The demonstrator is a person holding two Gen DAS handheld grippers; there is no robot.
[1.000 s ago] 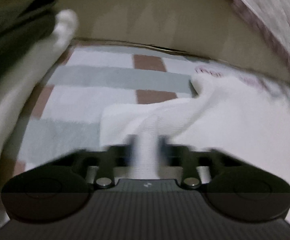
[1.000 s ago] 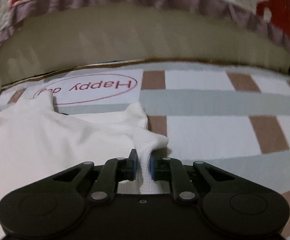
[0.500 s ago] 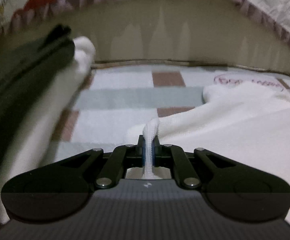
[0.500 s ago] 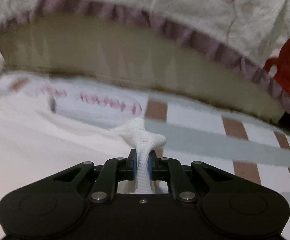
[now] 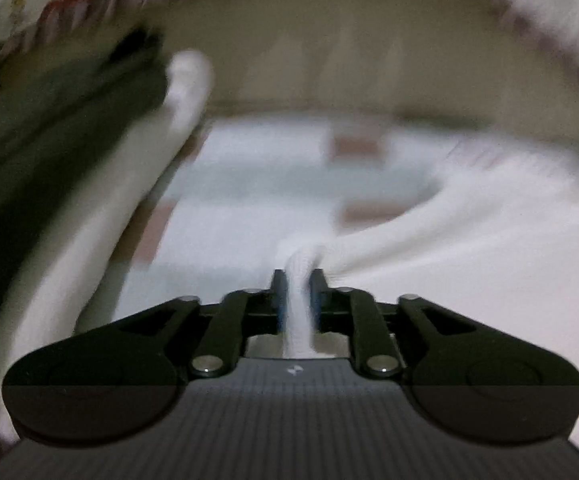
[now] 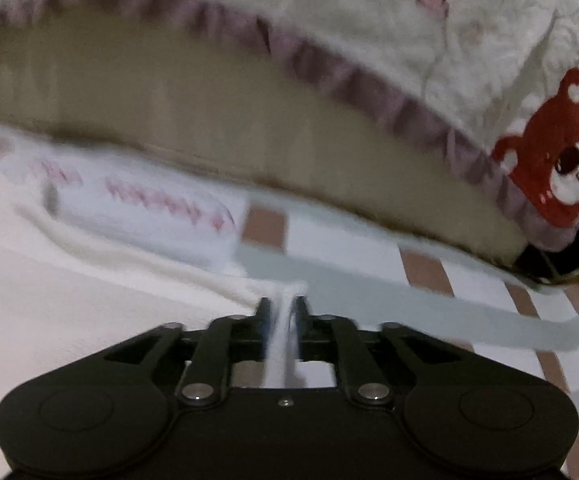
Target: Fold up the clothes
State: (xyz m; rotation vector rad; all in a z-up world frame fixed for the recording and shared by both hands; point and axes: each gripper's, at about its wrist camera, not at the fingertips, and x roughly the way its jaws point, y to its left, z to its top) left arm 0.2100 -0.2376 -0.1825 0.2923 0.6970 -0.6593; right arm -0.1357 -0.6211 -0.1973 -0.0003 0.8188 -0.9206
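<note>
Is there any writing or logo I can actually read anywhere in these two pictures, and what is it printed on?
Pink lettering inside an oval on the checked sheet: too blurred to read in the right view, and only a smear in the left view.
Small white mark on the left claw's body: a logo, no letters.
Red bear patch on the quilt: a picture, no words.
White garment: no print visible.

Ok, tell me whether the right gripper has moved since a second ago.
Yes. The right gripper, shut on the white garment, has swung rightward: the red bear print now shows.
</note>
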